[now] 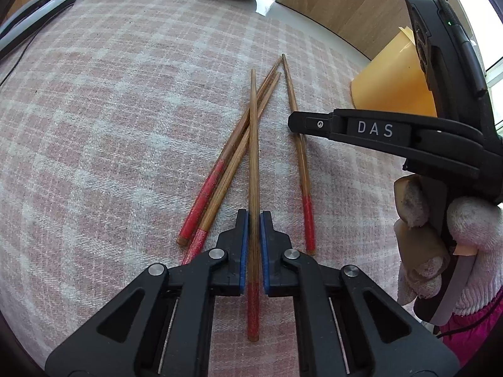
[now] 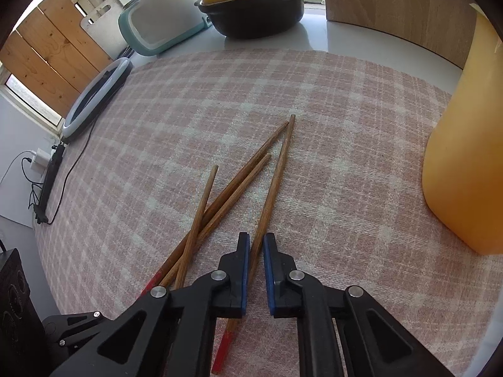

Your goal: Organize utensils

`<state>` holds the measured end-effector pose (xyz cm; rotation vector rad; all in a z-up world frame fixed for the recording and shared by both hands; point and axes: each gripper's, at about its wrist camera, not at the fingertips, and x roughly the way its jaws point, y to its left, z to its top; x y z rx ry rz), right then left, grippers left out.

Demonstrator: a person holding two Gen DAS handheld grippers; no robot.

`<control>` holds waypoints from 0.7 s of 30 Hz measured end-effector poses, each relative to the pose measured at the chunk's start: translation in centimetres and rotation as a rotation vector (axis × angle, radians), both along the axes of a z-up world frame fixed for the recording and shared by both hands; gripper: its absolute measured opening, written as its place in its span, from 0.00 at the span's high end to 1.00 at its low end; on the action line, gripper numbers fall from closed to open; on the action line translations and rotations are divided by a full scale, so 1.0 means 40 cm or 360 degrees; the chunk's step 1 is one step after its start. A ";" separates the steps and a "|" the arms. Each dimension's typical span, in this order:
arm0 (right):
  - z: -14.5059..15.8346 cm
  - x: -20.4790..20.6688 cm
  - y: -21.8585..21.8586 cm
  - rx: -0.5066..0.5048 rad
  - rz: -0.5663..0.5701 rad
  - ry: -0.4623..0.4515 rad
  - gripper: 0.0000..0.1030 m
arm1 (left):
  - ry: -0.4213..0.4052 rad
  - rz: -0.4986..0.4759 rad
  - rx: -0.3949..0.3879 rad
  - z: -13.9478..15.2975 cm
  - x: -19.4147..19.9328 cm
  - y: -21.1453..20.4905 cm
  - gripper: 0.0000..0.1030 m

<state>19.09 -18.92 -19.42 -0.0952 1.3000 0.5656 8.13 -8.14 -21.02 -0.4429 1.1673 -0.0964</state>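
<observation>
Several wooden chopsticks with red ends lie on a pink checked cloth (image 1: 110, 110). In the left wrist view my left gripper (image 1: 254, 216) straddles the middle chopstick (image 1: 253, 144), its blue pads close on each side of it. Two crossed chopsticks (image 1: 232, 154) lie to its left and one chopstick (image 1: 300, 157) to its right. My right gripper (image 2: 256, 242) straddles that rightmost chopstick (image 2: 273, 182) with a small gap, partly open. Its finger also shows in the left wrist view (image 1: 314, 124), over that chopstick. A tall yellow cup (image 2: 465, 144) stands at the right.
At the back stand a black pot with a yellow lid (image 2: 254, 6), a teal and white appliance (image 2: 160, 28) and a wooden board (image 2: 393, 3). A ring light (image 2: 94, 94) with cables lies at the cloth's left edge. A black speaker (image 2: 15, 314) stands at lower left.
</observation>
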 end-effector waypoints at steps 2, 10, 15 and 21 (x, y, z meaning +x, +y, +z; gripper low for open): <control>0.001 -0.003 -0.011 0.0015 -0.0005 0.0004 0.95 | -0.0001 0.0007 -0.0012 0.006 -0.009 0.002 0.95; 0.023 -0.027 -0.057 0.0111 -0.0020 0.0020 0.96 | -0.0027 0.0021 -0.0052 0.026 -0.028 0.007 0.95; 0.049 -0.057 -0.091 0.0169 -0.0014 0.0011 0.96 | -0.0052 0.0040 -0.0095 0.041 -0.032 0.015 0.95; 0.107 -0.106 -0.133 0.0220 0.0014 -0.0061 0.96 | -0.0112 0.0048 -0.0096 0.086 -0.041 0.018 0.95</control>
